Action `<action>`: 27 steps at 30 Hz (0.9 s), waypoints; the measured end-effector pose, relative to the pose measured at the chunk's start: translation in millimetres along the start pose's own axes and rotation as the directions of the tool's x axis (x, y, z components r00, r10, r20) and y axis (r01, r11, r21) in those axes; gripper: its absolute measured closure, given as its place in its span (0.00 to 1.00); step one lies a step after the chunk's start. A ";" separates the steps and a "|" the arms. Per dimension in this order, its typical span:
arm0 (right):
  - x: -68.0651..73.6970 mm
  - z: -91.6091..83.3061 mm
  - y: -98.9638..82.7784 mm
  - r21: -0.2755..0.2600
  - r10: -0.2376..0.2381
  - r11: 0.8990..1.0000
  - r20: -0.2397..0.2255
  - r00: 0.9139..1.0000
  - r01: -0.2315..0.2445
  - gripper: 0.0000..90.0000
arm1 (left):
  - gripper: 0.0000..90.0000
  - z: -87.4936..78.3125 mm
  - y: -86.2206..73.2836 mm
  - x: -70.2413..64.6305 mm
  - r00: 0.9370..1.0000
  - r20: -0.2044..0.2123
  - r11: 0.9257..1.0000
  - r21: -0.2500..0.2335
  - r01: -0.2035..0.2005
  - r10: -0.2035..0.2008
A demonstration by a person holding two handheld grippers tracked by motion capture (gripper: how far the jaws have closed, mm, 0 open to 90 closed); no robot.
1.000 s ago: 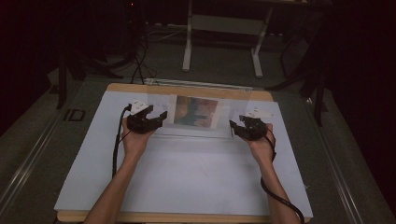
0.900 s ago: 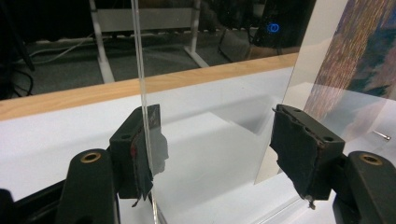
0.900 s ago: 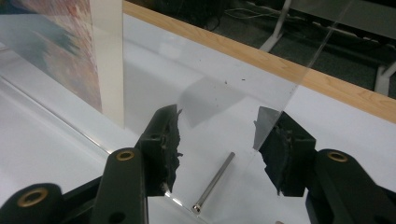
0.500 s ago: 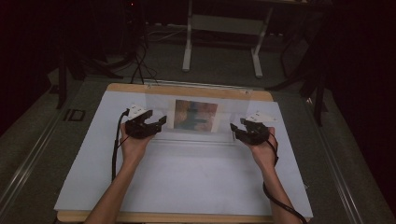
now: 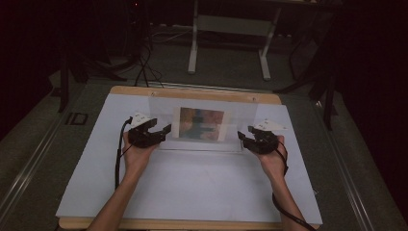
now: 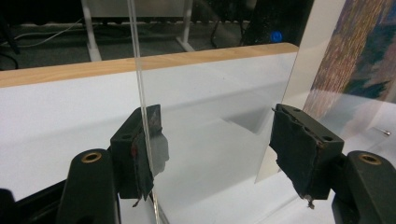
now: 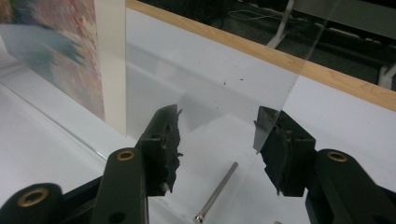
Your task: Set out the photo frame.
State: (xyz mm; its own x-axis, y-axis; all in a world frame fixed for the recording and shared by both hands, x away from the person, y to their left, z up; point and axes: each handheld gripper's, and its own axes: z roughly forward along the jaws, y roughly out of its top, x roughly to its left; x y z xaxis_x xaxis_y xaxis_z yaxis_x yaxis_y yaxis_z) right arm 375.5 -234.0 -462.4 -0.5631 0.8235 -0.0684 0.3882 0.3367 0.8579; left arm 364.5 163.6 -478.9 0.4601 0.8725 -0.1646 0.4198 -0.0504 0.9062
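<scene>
A clear acrylic sheet [image 5: 240, 118] stands up from the white table top, with a colourful picture [image 5: 201, 123] at its middle. My left gripper [image 5: 156, 132] is at the sheet's left end and my right gripper [image 5: 245, 137] at its right end. In the left gripper view the gripper [image 6: 215, 140] is open, the sheet's edge [image 6: 140, 70] runs just by the left pad, and the picture [image 6: 355, 51] is at the right. In the right gripper view the gripper [image 7: 217, 135] is open, and the sheet's edge [image 7: 299, 79] passes close to the right pad.
The white board [image 5: 192, 192] lies on a wooden table whose far edge [image 5: 192, 94] shows behind the sheet. A thin metal pin [image 7: 217, 191] lies on the board under the right jaws, and a small screw [image 6: 385, 132] lies past the picture. A metal stand [image 5: 231, 29] is on the floor beyond.
Both hands and the sheet with its picture have shifted a little toward the person's side of the table. Both grippers stay open.
</scene>
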 end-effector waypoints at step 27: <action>7.4 -17.5 -17.7 0.014 0.026 1.000 -0.009 1.000 -0.026 0.55 | 0.38 -13.3 -6.9 -14.4 1.000 0.017 0.999 0.043 -0.008 0.007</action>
State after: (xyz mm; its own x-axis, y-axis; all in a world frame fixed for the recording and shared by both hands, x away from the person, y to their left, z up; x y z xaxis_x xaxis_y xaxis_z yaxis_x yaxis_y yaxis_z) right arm 351.7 -241.9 -469.1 -0.5589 0.8282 -0.0413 0.4127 0.3211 0.8524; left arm 344.6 157.8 -477.6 0.4763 0.8637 -0.1646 0.4491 -0.0781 0.8900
